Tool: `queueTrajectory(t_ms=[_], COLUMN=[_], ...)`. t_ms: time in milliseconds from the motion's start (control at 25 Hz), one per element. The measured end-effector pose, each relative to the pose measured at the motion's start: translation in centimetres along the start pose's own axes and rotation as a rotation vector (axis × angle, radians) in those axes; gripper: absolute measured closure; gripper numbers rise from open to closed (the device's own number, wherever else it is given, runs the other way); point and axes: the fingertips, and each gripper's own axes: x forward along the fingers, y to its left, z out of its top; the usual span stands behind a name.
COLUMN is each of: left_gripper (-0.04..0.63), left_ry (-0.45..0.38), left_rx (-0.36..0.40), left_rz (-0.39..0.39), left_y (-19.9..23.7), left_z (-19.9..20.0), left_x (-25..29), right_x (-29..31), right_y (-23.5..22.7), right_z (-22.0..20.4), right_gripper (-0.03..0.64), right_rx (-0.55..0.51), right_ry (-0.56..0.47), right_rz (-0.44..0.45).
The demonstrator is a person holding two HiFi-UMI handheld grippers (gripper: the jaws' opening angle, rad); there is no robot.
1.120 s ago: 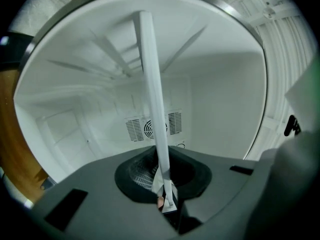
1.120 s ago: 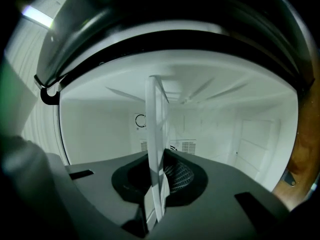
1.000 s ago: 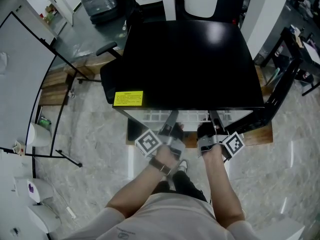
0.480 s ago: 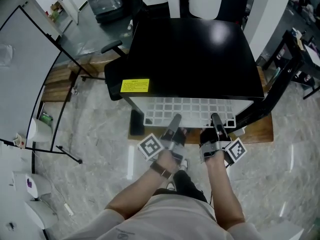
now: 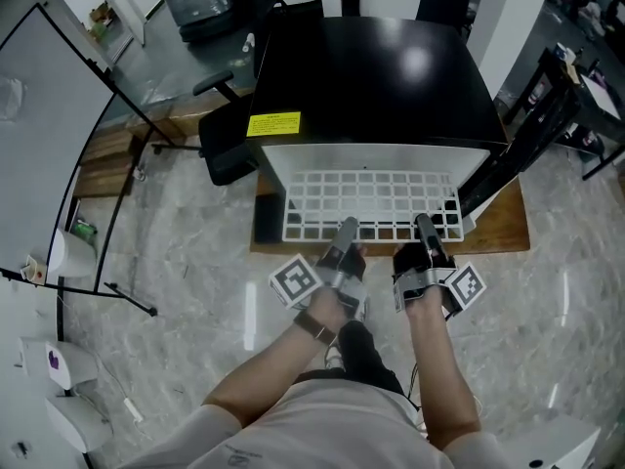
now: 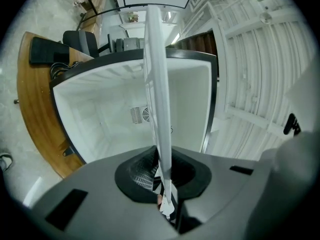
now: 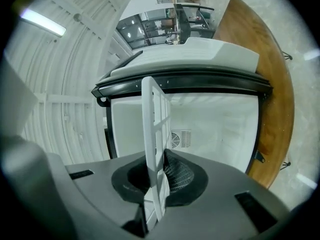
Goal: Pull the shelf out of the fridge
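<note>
A white wire-grid shelf [image 5: 371, 203] sticks far out of the front of the small black fridge [image 5: 376, 81], held level. My left gripper [image 5: 346, 231] is shut on the shelf's front edge, left of centre. My right gripper [image 5: 426, 229] is shut on the same edge further right. In the left gripper view the shelf [image 6: 159, 114] runs edge-on from between the jaws into the white fridge cavity [image 6: 105, 114]. The right gripper view shows the shelf [image 7: 154, 149] edge-on too, clamped between the jaws, with the empty cavity [image 7: 210, 129] behind it.
The fridge stands on a wooden platform [image 5: 493, 233] on a marble floor. Its open door [image 5: 508, 159] hangs at the right. A black office chair [image 5: 227, 145] is left of the fridge. A whiteboard stand [image 5: 59, 154] is at far left.
The shelf has slid well out of the fridge toward the person, from barely showing to mostly exposed. Both grippers moved back with it, still clamped on its front edge.
</note>
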Motion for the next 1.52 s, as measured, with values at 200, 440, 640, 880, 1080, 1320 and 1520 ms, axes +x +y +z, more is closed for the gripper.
queueTrajectory(t_ms=[200, 440, 640, 880, 1080, 1320, 1520], left_gripper=[0.563, 0.563, 0.563, 0.563, 0.563, 0.563, 0.563], left_ry=[0.016, 0.029, 0.051, 0.071, 0.072, 0.072, 0.059], left_rx=[-0.023, -0.052, -0.053, -0.035, -0.032, -0.032, -0.067], left_rz=[0.023, 0.038, -0.018, -0.008, -0.005, -0.013, -0.045], left_y=[-0.2, -0.6, -2.7, -3.7, -4.7, -5.2, -6.3], left_z=[0.1, -0.4, -1.8, -3.9, -5.2, -6.4, -6.9], left_x=[-0.2, -1.1, -3.4, -7.7, -10.4, -13.1, -14.3], right_x=[-0.1, -1.1, -4.1, -8.8, -11.5, -14.2, -15.3], right_y=[0.7, 1.3, 2.2, 3.4, 4.3, 4.9, 5.5], right_z=[-0.4, -0.8, -2.0, -3.8, -4.9, -5.9, -6.6], right_gripper=[0.571, 0.569, 0.57, 0.569, 0.569, 0.569, 0.569], right_rx=[0.021, 0.018, 0.014, 0.022, 0.015, -0.003, -0.018], right_ry=[-0.003, 0.0, 0.002, 0.005, 0.011, 0.018, 0.023], right_rz=[-0.007, -0.018, -0.012, -0.002, 0.004, 0.008, 0.015])
